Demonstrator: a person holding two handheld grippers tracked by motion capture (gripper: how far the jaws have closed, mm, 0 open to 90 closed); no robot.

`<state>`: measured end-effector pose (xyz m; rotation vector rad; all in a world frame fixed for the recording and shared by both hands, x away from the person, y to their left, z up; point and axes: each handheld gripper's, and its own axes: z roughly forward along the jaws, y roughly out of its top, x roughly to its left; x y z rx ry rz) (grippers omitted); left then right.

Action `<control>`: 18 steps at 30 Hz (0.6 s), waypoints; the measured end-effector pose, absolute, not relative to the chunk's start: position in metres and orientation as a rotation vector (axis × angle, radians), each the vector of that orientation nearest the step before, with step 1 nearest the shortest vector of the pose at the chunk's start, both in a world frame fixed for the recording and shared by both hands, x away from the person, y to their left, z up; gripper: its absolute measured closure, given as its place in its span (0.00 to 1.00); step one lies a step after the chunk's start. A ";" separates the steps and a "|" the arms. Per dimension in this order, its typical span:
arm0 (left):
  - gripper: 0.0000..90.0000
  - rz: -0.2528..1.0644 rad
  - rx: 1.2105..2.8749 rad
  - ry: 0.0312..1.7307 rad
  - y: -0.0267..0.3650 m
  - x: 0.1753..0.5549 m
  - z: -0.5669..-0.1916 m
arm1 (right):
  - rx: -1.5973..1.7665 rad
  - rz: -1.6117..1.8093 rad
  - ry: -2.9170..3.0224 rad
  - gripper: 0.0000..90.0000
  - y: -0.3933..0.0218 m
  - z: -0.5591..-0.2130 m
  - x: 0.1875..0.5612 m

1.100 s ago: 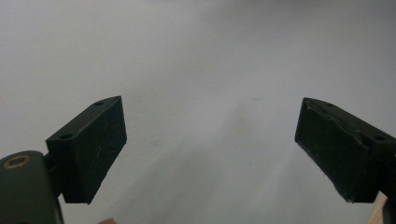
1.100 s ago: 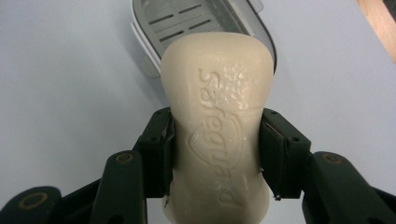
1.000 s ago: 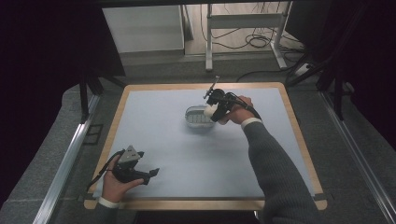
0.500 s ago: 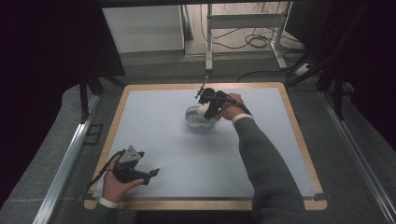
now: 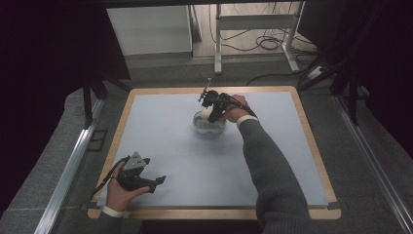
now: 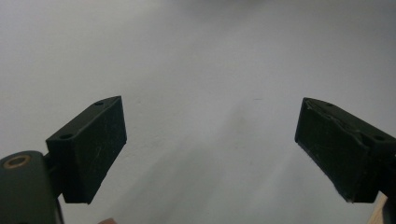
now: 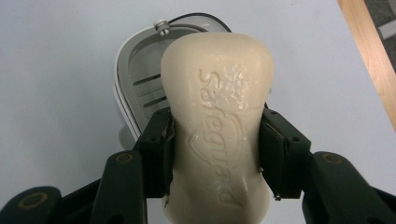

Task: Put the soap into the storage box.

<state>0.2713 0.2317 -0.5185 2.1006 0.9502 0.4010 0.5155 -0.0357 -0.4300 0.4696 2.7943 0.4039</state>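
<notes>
Writing: the soap bar [image 7: 217, 126] carries an embossed word, seen upside down in the right gripper view; it looks like "Safeguard", with a curved emblem line beneath it, though the letters are partly worn.
Soap position: held over the soap dish [image 7: 140, 88], its far end overlapping the dish's rim; whether it touches the dish cannot be told.
Right tool [image 7: 215, 154]: clenched on the soap bar, one black pad on each of its narrow sides.
Left tool [image 6: 210, 149]: released, jaws wide apart with nothing between them, above the pale blue surface [image 6: 196, 56].
Soap dish: whitish and oval, with a slotted floor and a small metal fitting at the far rim.
High view: the right tool [image 5: 210, 108] sits over the dish [image 5: 209, 126] in the far middle of the surface [image 5: 170, 146]; the left tool [image 5: 155, 181] rests near the front left corner, well apart.
View difference: the embossing and the dish slots are readable from the right gripper view; the high view gives the wooden border and both arms.
</notes>
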 end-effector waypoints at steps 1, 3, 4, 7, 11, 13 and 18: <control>0.11 0.399 2.096 0.952 0.231 0.271 -0.519 | 0.441 0.397 2.794 0.55 -0.035 -0.431 0.516; 0.11 0.398 2.095 0.950 0.231 0.271 -0.519 | 0.421 0.389 2.802 0.55 -0.033 -0.434 0.516; 0.11 0.398 2.095 0.951 0.231 0.271 -0.519 | 0.393 0.398 2.809 0.55 -0.032 -0.436 0.517; 0.11 0.400 2.094 0.953 0.232 0.271 -0.518 | 0.356 0.363 2.807 0.55 -0.028 -0.440 0.516; 0.11 0.401 2.098 0.953 0.231 0.271 -0.519 | 0.334 0.350 2.816 0.55 -0.026 -0.447 0.518; 0.11 0.399 2.102 0.952 0.231 0.272 -0.520 | 0.327 0.336 2.813 0.55 -0.026 -0.449 0.519; 0.11 0.401 2.102 0.953 0.231 0.272 -0.520 | 0.370 0.368 2.820 0.51 -0.026 -0.450 0.519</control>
